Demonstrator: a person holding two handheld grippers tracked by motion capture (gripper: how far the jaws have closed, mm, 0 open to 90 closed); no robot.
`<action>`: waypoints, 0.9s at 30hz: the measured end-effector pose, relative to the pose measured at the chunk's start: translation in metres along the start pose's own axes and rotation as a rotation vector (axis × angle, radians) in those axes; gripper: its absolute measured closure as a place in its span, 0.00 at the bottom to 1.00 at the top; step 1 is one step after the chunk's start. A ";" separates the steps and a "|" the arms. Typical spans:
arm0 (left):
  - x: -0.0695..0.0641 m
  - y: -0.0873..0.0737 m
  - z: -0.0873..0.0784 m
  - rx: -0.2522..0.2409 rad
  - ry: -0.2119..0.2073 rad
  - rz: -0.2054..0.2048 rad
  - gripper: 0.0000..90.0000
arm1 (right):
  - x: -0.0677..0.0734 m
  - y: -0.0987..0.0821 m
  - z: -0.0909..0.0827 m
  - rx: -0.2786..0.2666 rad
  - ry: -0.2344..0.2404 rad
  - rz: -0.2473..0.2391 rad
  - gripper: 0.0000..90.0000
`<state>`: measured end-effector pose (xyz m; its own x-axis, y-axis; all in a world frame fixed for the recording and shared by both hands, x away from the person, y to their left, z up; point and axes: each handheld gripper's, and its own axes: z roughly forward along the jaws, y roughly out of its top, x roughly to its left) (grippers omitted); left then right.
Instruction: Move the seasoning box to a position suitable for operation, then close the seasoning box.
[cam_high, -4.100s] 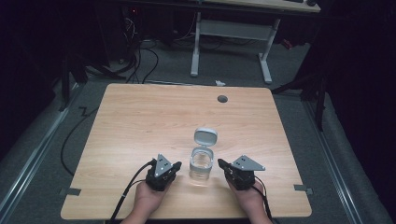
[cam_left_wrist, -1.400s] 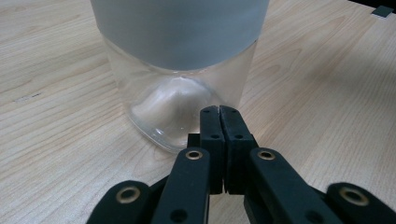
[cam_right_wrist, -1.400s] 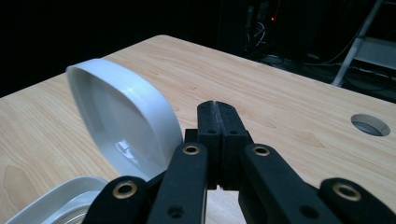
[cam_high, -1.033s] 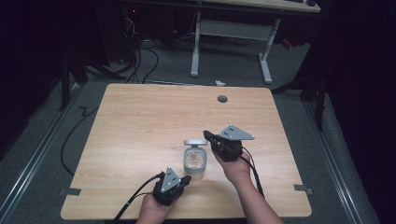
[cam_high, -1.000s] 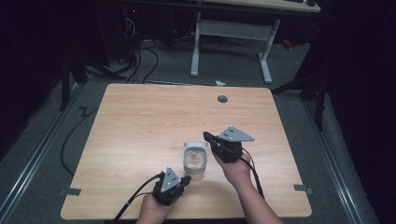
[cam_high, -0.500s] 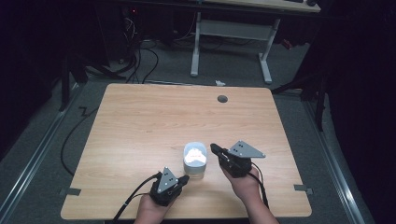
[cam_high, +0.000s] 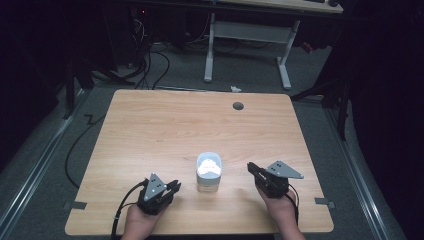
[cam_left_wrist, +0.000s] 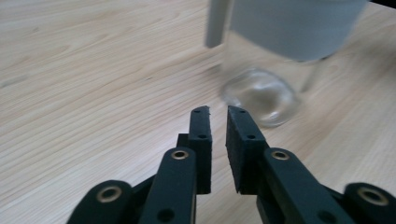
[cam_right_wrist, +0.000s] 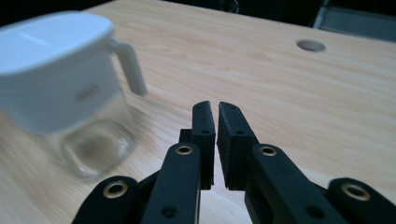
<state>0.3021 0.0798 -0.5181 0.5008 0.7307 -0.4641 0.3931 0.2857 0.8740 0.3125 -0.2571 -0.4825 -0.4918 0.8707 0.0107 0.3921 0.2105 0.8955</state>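
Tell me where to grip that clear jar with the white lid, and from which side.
Grip the jar on its clear glass body below the white lid, coming in level from the right with the right tongs. It stands upright with bare table on that side. The lid's clips hang down, so probably close between them.

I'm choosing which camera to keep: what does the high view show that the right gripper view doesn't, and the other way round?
High view alone: both hands, the left gripper, the floor, cables and a second desk's legs. Right gripper view alone: the right gripper close up, its jaws a narrow slit apart with nothing between, and the jar's clear base and lid clasp. Both: the lidded jar, the wooden table and its cable hole.
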 end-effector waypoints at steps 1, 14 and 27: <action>0.005 0.002 -0.001 -0.003 0.013 -0.001 0.87 | -0.004 -0.004 -0.001 0.006 -0.009 0.005 0.94; 0.062 0.028 -0.014 -0.088 0.189 -0.031 0.67 | -0.050 -0.051 -0.032 0.035 -0.206 0.094 0.68; 0.078 0.030 -0.013 -0.094 0.231 -0.023 0.61 | -0.072 -0.062 -0.041 0.087 -0.304 0.102 0.45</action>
<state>0.3428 0.1532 -0.5258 0.2986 0.8425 -0.4484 0.3234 0.3527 0.8781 0.2914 -0.3514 -0.5204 -0.1969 0.9793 -0.0463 0.4989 0.1408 0.8551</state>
